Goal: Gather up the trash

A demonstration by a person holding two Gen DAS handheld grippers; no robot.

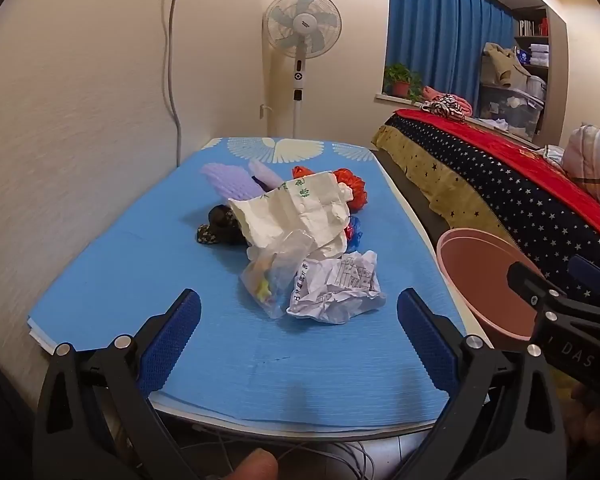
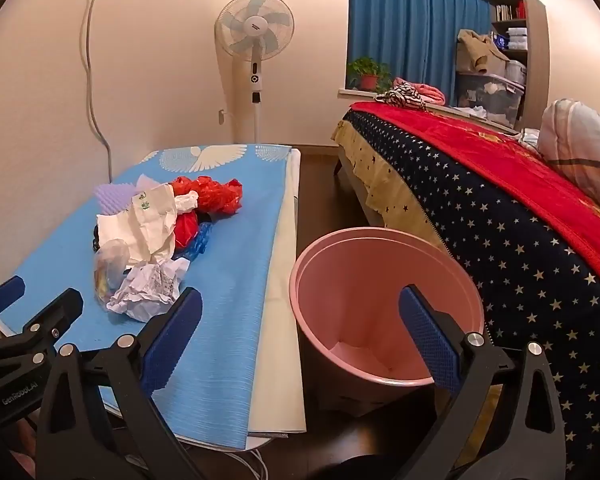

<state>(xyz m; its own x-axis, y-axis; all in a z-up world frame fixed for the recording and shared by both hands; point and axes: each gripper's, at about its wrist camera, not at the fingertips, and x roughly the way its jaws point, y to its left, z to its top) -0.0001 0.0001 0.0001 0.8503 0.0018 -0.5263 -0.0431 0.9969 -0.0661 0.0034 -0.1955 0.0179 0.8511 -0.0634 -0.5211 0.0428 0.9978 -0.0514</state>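
Observation:
A pile of trash lies on the blue table point(image 1: 139, 280). Nearest is a crumpled white paper ball point(image 1: 336, 288) point(image 2: 147, 292), beside a clear plastic bag point(image 1: 271, 276) point(image 2: 109, 268). Behind them lie a cream paper bag point(image 1: 295, 208) point(image 2: 147, 220), red plastic bags point(image 1: 350, 186) point(image 2: 211, 196), purple foam point(image 1: 227, 180) and a dark item point(image 1: 219, 224). My left gripper point(image 1: 300, 312) is open, just short of the paper ball. My right gripper point(image 2: 300, 312) is open over the pink bin point(image 2: 380, 280) point(image 1: 484, 276) standing on the floor right of the table.
A bed with a starred and red blanket point(image 2: 520, 208) stands right of the bin. A standing fan point(image 2: 255, 40) is behind the table by the wall. Blue curtains point(image 2: 412, 20), a potted plant and shelves are at the back. Cables hang below the table's near edge.

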